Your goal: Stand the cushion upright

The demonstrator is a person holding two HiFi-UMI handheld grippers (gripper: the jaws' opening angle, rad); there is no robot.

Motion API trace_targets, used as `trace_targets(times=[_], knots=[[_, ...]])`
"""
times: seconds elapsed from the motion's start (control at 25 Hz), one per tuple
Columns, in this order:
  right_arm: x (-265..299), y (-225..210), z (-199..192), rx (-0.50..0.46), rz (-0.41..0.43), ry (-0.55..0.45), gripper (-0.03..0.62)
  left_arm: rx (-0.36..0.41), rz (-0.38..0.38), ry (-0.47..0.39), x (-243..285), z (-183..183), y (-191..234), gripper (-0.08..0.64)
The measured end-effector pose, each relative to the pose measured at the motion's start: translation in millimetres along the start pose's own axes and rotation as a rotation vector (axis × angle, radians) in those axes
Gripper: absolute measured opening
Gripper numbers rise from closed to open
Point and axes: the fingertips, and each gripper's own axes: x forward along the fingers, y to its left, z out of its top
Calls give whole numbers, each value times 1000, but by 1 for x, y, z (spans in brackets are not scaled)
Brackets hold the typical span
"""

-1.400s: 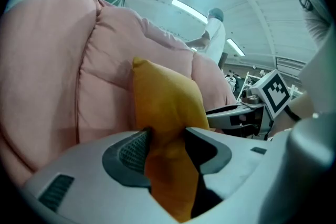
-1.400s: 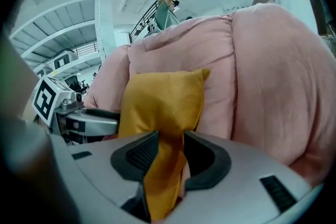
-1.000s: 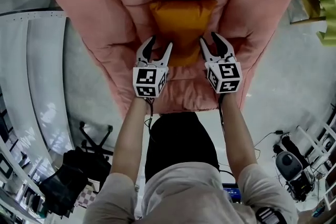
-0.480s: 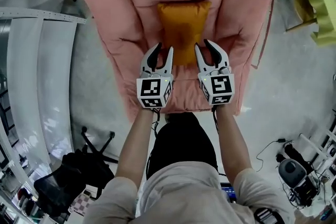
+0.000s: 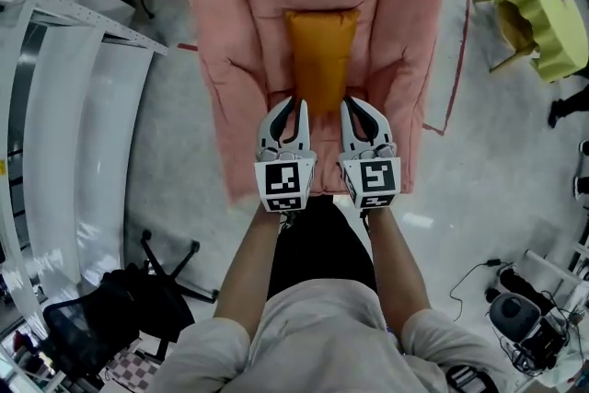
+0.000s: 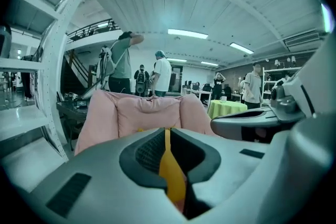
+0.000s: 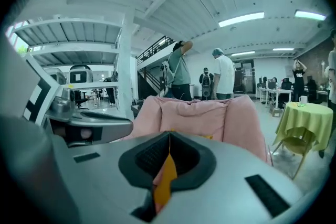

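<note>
Head view first: the orange cushion [image 5: 320, 60] sits in the middle of the pink armchair [image 5: 230, 41], long side running up the backrest. I can't tell from up here how steeply it leans. Your left gripper [image 5: 293, 106] and right gripper [image 5: 353, 109] are side by side at its lower end, one near each bottom corner. Both forearms are stretched straight out and parallel, marker cubes facing up. The jaws on both look closed.

Left gripper view: the jaws are pressed together at the tips, with a strip of orange in the slit behind them and a hint of pink at the bottom. I read that as the cushion seen through the gap, not fabric being held, though I can't rule out a pinch. The gripper is held level, aimed at the backrest.

Right gripper view: same deal, tips together, orange and pink showing through, held level.

What I'd worry about is that you're right at the cushion's foot. Nudge or drag that bottom edge forward and it'll probably slide down the soft backrest and end up flat. Push on just one corner and it could flop sideways against an armrest.
</note>
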Motion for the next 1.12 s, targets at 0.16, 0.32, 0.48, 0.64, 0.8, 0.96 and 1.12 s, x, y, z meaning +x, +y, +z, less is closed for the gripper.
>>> trace_targets(times=[0.16, 0.32, 0.48, 0.64, 0.8, 0.96, 1.12], knots=[[-36, 24, 17, 2, 29, -26, 8, -29, 20, 16, -39, 10, -7, 16], [-75, 36, 36, -28, 30, -50, 6, -62, 40, -6, -77, 25, -19, 12], [-126, 52, 66, -19, 25, -100, 6, -97, 48, -30, -126, 44, -37, 12], [-178, 64, 93, -43, 6, -145, 6, -93, 46, -88, -173, 69, -59, 12], [-212, 73, 109, -67, -5, -164, 6, -83, 48, -127, -208, 92, -71, 12], [-230, 77, 119, -64, 19, -159, 6, -68, 53, -121, -226, 104, -83, 12], [-241, 77, 133, -94, 58, -153, 6, -50, 77, -112, -238, 120, -89, 12]])
